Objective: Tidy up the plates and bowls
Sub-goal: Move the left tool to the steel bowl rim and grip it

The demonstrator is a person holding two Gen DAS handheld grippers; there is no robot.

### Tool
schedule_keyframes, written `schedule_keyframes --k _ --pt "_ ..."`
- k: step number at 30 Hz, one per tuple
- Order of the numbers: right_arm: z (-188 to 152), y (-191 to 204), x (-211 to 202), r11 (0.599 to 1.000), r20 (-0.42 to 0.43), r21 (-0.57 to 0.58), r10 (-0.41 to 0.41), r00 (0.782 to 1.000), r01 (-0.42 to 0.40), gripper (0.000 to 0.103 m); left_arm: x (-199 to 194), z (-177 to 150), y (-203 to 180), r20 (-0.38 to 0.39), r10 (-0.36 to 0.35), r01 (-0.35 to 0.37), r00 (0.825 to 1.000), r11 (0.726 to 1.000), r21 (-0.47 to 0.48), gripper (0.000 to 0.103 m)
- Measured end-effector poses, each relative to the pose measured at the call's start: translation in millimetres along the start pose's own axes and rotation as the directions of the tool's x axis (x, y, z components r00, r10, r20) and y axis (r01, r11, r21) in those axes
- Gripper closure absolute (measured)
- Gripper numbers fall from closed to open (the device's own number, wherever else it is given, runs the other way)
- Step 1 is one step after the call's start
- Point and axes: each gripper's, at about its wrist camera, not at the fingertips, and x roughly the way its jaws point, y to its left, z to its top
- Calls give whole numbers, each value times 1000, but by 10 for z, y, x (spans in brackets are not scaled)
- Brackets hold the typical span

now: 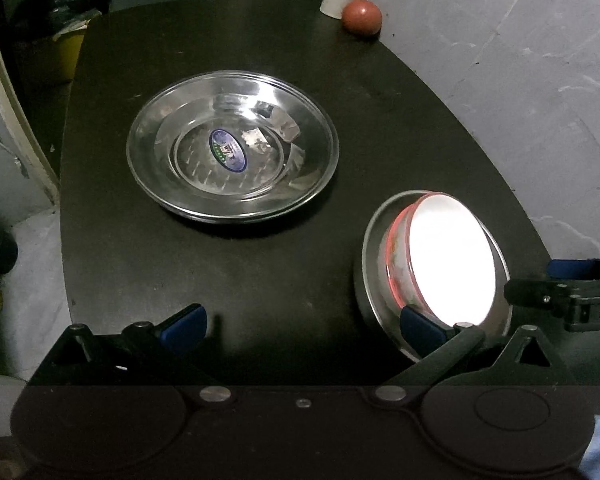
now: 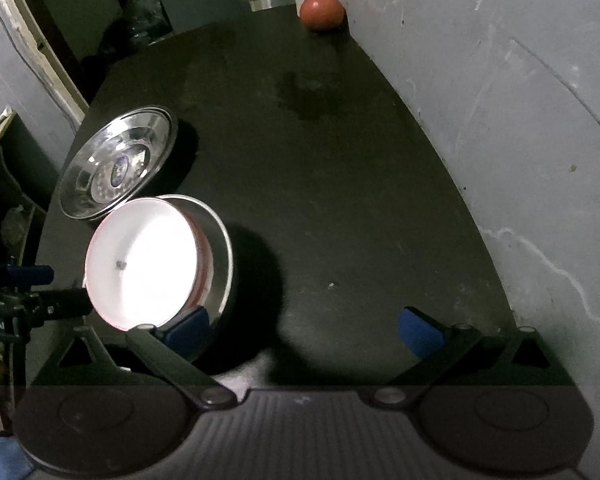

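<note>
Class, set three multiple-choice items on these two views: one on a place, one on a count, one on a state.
1. Where does the white bowl sit?
A. in a steel plate
B. on the floor
C. on the red ball

2. How many steel plates are on the table?
A. one
B. two
C. four

3. How do the right gripper's jaws stand?
A. shut on the bowl
B. shut on the ball
C. open

Answers:
1 A, a steel rim circles the bowl.
2 B, one holds the bowl and a stickered plate sits apart, with nothing in it.
3 C, the jaws stand wide apart and nothing is clamped between them.
</note>
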Motion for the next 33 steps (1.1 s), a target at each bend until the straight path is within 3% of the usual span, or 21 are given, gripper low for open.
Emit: schedule_keyframes --k 7,23,28,32,33 --pt "35 54 109 1000 -19 -22 -3 1000 3 1 54 -1 -49 -26 22 -22 999 1000 18 1" --pt "13 91 141 997 -43 -9 81 996 -81 23 71 -29 -100 -30 43 -42 999 999 31 3" --pt "4 40 158 989 -45 38 146 988 -144 34 70 -34 -50 -41 13 -13 999 1000 -5 8" --pt "-1 24 133 976 -35 55 213 976 -211 56 43 -41 -74 -31 -22 22 999 1000 8 18" --pt "-2 34 124 974 -33 51 221 975 -219 62 36 -45 -77 -28 -41 41 999 999 8 26"
